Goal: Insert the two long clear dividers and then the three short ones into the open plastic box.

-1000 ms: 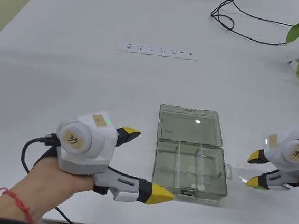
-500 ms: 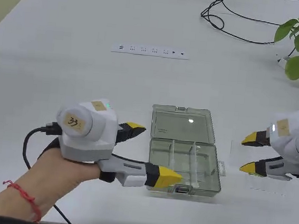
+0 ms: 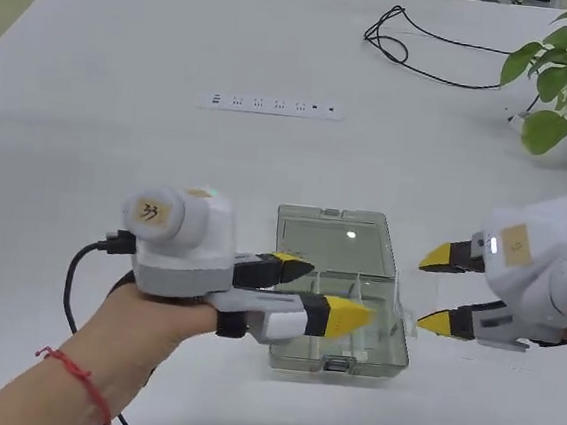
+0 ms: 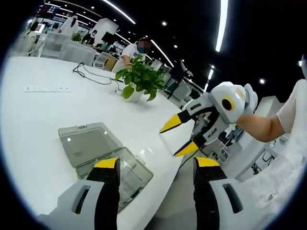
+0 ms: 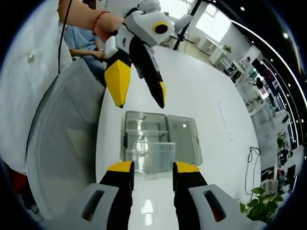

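Observation:
The open clear plastic box lies near the table's front edge, its lid flat on the far side. Two long clear dividers stand in its base. My left gripper hovers open and empty over the box's left half, jaws pointing right. My right gripper hangs just right of the box, jaws pointing left. In the right gripper view a short clear divider spans the gap between my right gripper's fingertips above the box. The left gripper view looks past the left gripper at the right gripper.
A white power strip lies at mid table. A black cable and a potted plant sit at the back right. The table's front edge runs just below the box. A grey mesh chair stands beside the table.
My left gripper has swung right, from beside the box to over its left half. My right gripper has come left toward the box. The head camera has shifted too.

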The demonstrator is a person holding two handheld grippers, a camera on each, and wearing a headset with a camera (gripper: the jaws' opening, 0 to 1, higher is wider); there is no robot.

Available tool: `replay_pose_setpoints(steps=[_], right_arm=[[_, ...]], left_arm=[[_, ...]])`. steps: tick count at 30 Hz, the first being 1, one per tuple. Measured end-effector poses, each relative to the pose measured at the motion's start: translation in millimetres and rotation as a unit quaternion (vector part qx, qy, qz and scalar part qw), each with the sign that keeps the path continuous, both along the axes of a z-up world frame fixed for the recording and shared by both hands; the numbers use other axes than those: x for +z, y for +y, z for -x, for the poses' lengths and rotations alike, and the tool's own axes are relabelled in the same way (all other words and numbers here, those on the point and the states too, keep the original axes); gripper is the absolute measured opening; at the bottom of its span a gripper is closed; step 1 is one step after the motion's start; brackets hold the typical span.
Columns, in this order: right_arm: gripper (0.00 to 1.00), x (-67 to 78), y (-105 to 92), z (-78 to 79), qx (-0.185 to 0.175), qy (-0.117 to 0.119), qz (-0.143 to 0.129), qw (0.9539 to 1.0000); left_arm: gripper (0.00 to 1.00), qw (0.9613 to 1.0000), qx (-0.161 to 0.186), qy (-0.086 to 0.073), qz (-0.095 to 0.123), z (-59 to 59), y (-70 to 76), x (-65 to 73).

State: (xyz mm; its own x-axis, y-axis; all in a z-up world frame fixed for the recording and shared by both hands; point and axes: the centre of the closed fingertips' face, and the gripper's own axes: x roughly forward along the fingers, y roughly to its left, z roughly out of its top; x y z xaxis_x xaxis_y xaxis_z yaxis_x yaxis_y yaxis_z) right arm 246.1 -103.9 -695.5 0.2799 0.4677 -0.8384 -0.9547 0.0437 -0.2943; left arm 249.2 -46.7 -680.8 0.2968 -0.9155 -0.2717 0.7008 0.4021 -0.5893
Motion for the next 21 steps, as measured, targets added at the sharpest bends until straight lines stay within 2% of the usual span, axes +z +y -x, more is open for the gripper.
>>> replay_pose_setpoints(steps=[3,6,10,21], right_arm=[[0.33,5.3,6.4,4.1,0.002,-0.004,-0.002,1.0000],[0.33,9.6,12.3,8.6,0.007,-0.007,-0.004,0.9999],[0.33,13.1,18.1,11.4,0.010,-0.013,-0.003,0.9999],[0.33,18.4,30.9,18.5,0.019,-0.019,-0.005,0.9996]], left_arm=[[0.55,0.9997,0.000,0.016,0.018,1.2,-6.7,3.2],[0.48,0.9983,-0.001,0.043,0.039,3.9,-14.5,5.5],[0.40,0.9967,-0.010,0.061,0.054,9.9,-23.0,5.5],[0.16,0.9933,-0.024,0.088,0.071,19.3,-32.5,5.6]])
